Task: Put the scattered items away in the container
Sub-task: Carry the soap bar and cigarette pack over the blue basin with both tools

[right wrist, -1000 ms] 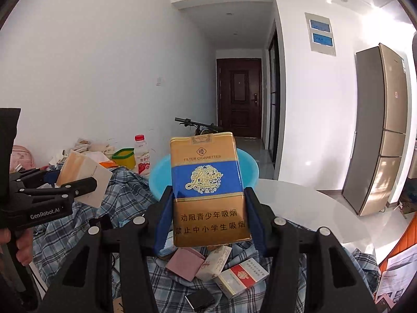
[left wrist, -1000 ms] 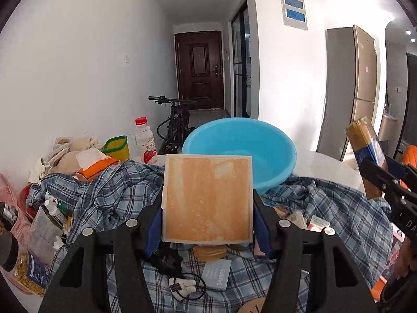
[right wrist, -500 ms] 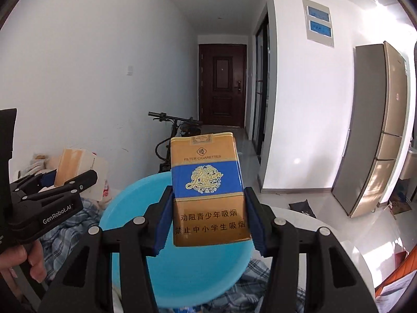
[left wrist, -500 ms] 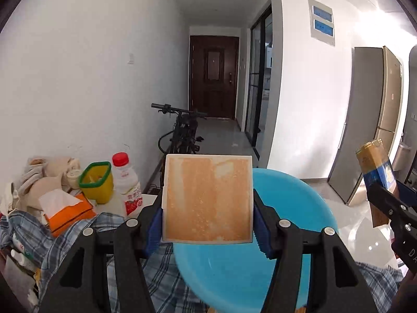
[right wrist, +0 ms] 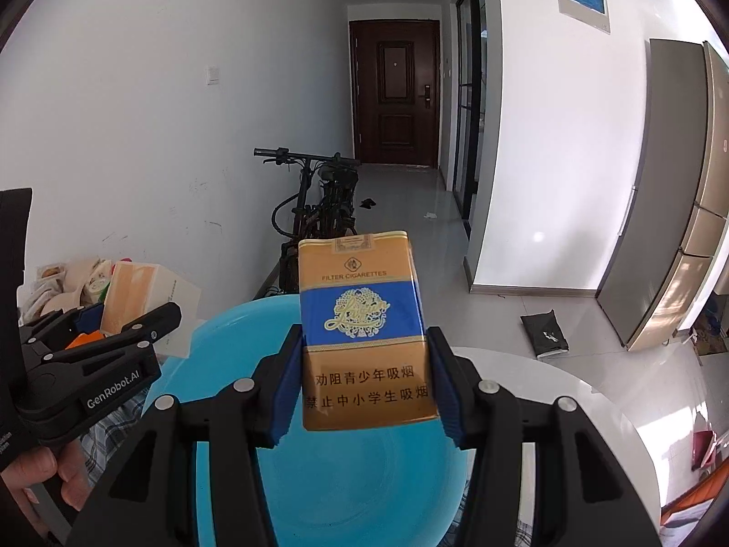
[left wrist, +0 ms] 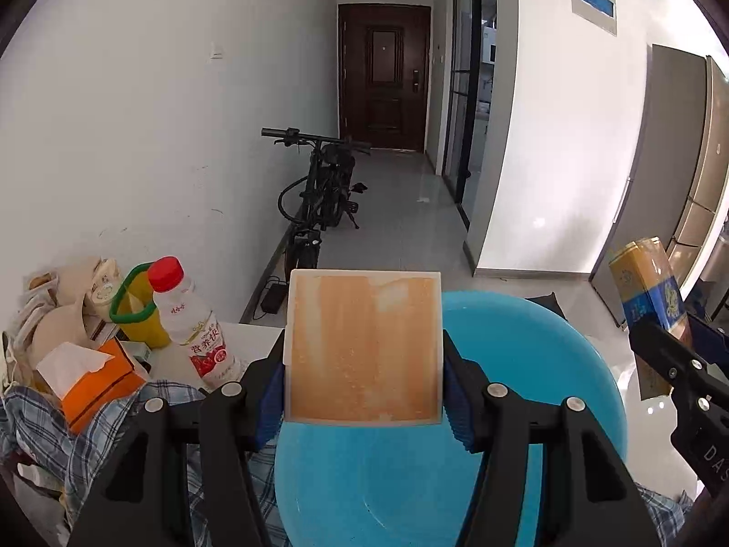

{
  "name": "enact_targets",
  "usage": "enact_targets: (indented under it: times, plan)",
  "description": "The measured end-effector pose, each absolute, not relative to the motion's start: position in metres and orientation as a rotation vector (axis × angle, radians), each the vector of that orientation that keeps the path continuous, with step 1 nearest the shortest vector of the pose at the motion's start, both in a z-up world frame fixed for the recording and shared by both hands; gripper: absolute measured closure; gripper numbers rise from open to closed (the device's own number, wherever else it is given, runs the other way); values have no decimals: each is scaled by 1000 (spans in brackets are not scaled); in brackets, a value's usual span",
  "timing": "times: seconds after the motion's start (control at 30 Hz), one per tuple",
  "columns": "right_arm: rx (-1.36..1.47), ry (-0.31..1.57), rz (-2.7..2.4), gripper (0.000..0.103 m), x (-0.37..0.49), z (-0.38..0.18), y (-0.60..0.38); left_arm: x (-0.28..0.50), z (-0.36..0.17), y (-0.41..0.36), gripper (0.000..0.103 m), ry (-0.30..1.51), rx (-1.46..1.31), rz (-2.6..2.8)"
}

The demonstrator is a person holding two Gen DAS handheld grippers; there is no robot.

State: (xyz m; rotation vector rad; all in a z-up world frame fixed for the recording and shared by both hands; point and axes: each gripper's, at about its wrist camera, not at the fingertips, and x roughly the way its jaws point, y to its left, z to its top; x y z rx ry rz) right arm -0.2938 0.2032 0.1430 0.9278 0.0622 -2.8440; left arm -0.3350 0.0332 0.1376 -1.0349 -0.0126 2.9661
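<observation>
My left gripper [left wrist: 363, 387] is shut on a flat square orange-and-white packet [left wrist: 364, 346], held upright over the near left part of the blue plastic basin [left wrist: 546, 364]. A gold-and-blue cigarette pack [right wrist: 364, 328] stands upright in my right gripper [right wrist: 364, 392], which is shut on it above the same basin [right wrist: 346, 492]. In the left wrist view the right gripper [left wrist: 674, 364] and its pack [left wrist: 649, 282] show at the right edge. The right wrist view has the left gripper [right wrist: 118, 332] and its packet [right wrist: 130, 296] on the left. The basin's inside looks bare.
A red-capped bottle [left wrist: 191, 323], a yellow cup with a green rim [left wrist: 136, 305], an orange tissue box [left wrist: 95, 374] and bags sit left of the basin on a plaid cloth [left wrist: 82, 428]. A white round table [right wrist: 569, 410] carries it all. A bicycle [left wrist: 319, 196] leans by the wall.
Both grippers travelled forward over the plaid cloth and its scattered items to above the blue basin, which now fills the lower view. Both grips held unchanged.
</observation>
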Motion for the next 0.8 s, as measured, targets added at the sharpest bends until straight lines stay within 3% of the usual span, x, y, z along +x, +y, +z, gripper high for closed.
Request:
enact_targets:
  times: [0.17,0.27,0.33,0.57,0.8]
  plan:
    - [1318,137,-2659,53,-313,117,190,-349,117,36,42,118,-1461,2855]
    - [1514,168,-2523,53,-317,102,182,-348,109,42,42,155,-1561,2744]
    - [1562,177,-2501,53,-321,101,184,-345,107,49,42,214,-1575,2723]
    - [1596,43,-2466,53,-331,93,204,-349,96,49,42,90,-1586,2669]
    - [1636,55,-2433,53,-339,71,206,-373,58,63,42,57,-1664,2598]
